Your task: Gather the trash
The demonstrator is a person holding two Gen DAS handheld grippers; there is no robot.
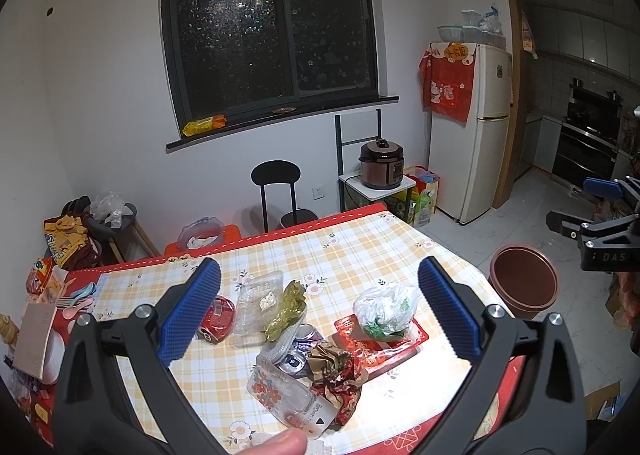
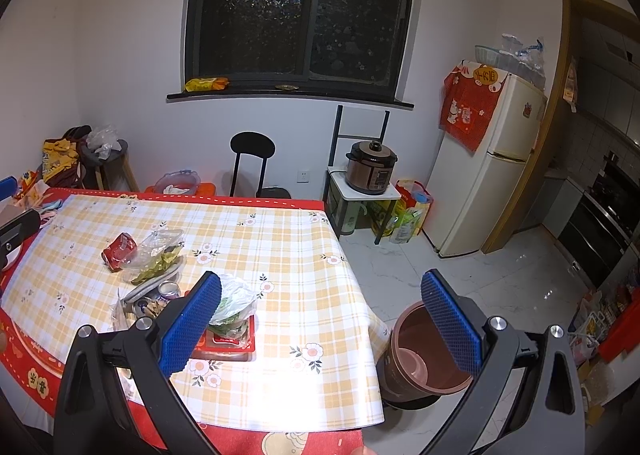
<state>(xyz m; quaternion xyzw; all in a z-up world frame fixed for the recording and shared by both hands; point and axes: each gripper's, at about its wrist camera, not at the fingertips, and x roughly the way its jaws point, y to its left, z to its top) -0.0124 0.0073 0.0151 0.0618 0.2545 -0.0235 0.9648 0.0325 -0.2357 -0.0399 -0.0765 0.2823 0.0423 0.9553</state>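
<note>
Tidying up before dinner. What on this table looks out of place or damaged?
Litter sits mid-table on the checked tablecloth: a crushed red can on its side, dented silver cans, crumpled wrappers and a knotted plastic bag. The trash bin looks empty.

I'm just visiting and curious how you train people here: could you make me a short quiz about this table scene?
1. True or false: the left gripper is open.
2. The trash bin stands: A) on the table, B) on the floor beside the table, C) on a chair.
3. Fill in: the white plastic bag rests on a flat ____ wrapper.

Key: 1 true; 2 B; 3 red.
</note>
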